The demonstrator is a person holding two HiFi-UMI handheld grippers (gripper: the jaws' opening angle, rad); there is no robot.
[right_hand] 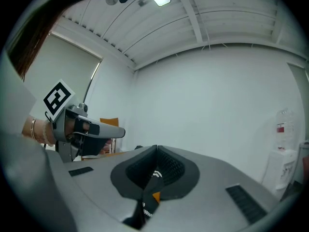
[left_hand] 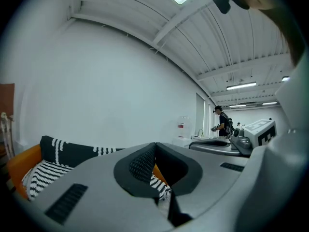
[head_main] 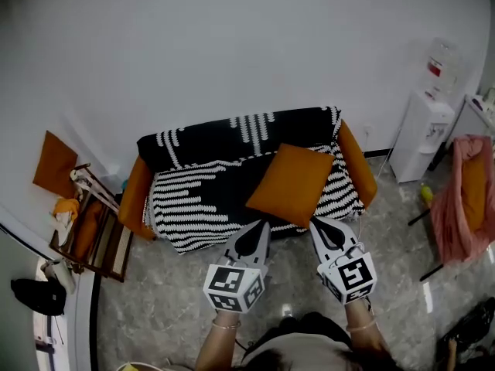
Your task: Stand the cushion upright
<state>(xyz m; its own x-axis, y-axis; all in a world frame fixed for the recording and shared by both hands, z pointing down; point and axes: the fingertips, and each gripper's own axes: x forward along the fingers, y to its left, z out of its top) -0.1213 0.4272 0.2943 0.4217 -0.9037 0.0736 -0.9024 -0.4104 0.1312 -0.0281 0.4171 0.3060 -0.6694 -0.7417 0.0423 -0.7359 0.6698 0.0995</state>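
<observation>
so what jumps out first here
An orange cushion sits tilted on the sofa, which is draped in a bold black-and-white throw. Just in front of it, the left hand-held gripper and the right hand-held gripper point at it, jaws shut.

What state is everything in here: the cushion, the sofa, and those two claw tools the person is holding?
Cushion: leaning on the sofa back, tilted onto a corner.
Sofa: draped with a black-and-white blanket.
Left gripper: shut, empty, by the cushion's lower edge.
Right gripper: shut, empty, by the cushion's lower edge.
Water dispenser: upright, bottle on top.
</observation>
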